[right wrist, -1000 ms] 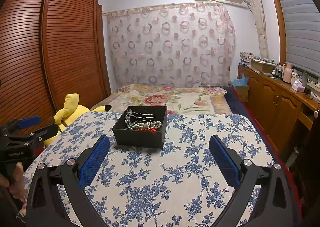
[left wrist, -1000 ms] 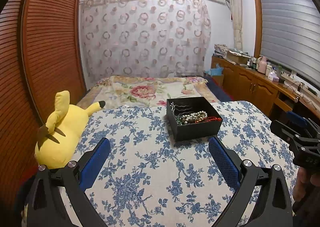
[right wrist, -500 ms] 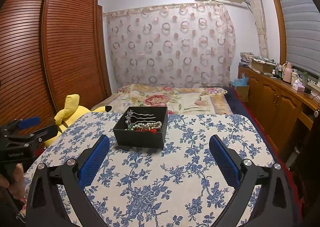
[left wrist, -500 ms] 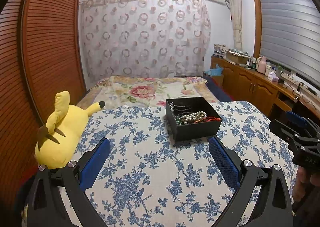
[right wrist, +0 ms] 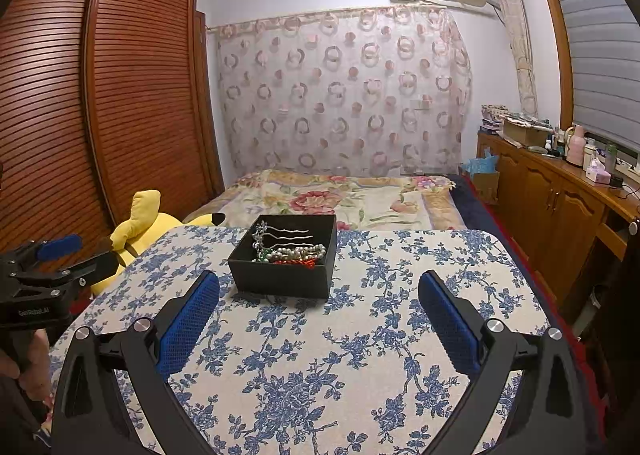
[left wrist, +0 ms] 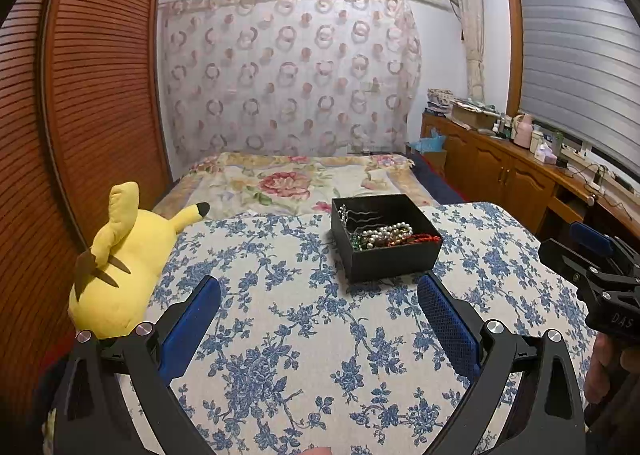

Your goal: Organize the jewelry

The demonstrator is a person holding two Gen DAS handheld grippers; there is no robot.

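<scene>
Your left claw (left wrist: 318,297) and right claw (right wrist: 319,293) both hover wide and empty over the flowered counter (right wrist: 360,355), just short of the black box (right wrist: 284,275) of jewelry (right wrist: 290,251).

Left tool (left wrist: 318,291) and right tool (right wrist: 319,287) level, fingers spread wide.

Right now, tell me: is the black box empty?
No, the black box holds a pile of jewelry: pearl beads, red and green strands, and wavy silver hairpins.
</scene>
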